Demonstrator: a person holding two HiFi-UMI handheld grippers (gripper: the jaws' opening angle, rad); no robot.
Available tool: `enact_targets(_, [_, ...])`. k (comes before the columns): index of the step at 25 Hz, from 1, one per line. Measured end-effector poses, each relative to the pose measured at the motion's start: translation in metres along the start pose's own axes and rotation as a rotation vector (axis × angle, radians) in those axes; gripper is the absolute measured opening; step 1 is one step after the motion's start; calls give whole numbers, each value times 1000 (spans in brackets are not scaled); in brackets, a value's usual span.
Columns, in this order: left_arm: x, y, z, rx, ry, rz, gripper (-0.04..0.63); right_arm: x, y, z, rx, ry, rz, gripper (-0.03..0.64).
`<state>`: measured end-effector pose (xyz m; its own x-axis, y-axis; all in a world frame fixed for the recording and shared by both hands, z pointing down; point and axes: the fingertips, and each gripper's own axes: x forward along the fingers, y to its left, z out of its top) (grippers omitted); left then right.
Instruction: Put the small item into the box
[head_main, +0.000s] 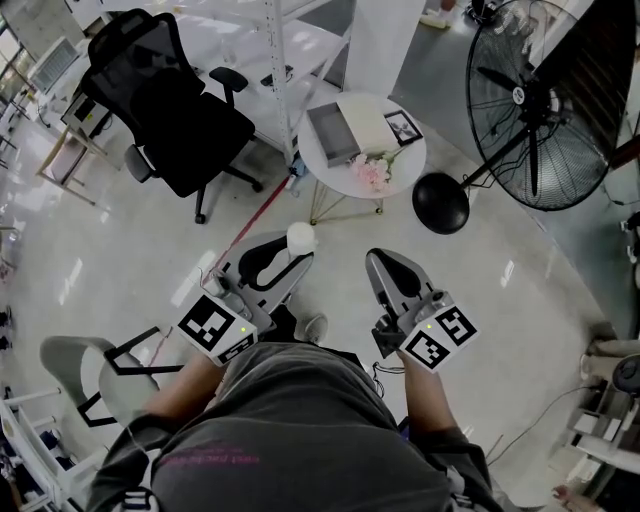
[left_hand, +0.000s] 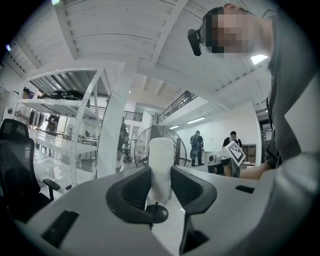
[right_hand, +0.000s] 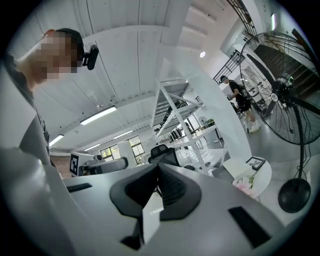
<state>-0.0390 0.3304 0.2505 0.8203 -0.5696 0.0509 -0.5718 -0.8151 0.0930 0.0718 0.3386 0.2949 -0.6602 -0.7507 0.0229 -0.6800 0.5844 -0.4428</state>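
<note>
The left claw is clamped on a white cylinder, the small item. It is smooth and matt with a rounded top, and it stands upright and rises above the jaws. The left gripper view gives the grip up close. There the left claw has 2 dark, curved pads pressing the cylinder's lower part from either side.

The right claw has its jaws together. In its own view the right claw shows ribbed black pad faces meeting in a point. A small white slip stands in the hollow near their base, and I cannot tell whether it is pinched.

The box, a flat grey rectangle with a paler rim, lies on a round white tabletop ahead of the person, well apart from the cylinder. Beside it are a flat white slab and a black picture frame, with pink flowers at the near edge.

Only the head view takes in the box from above, a black mesh office chair and the glossy pale floor. The right gripper view catches the tabletop edge-on, next to a fan with a wire cage and a domed black base. The left gripper view looks another way, at a white metal shelf rack and, at its right, the right claw's marker cube.
</note>
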Motion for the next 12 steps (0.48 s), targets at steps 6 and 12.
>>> enact_targets(6, [6, 6, -2, 7, -11, 2, 137, 1, -10, 0, -7, -7, -12, 21])
enact_targets(12, [38, 26, -1, 5, -3, 9, 137, 14, -42, 16, -4, -6, -15, 21])
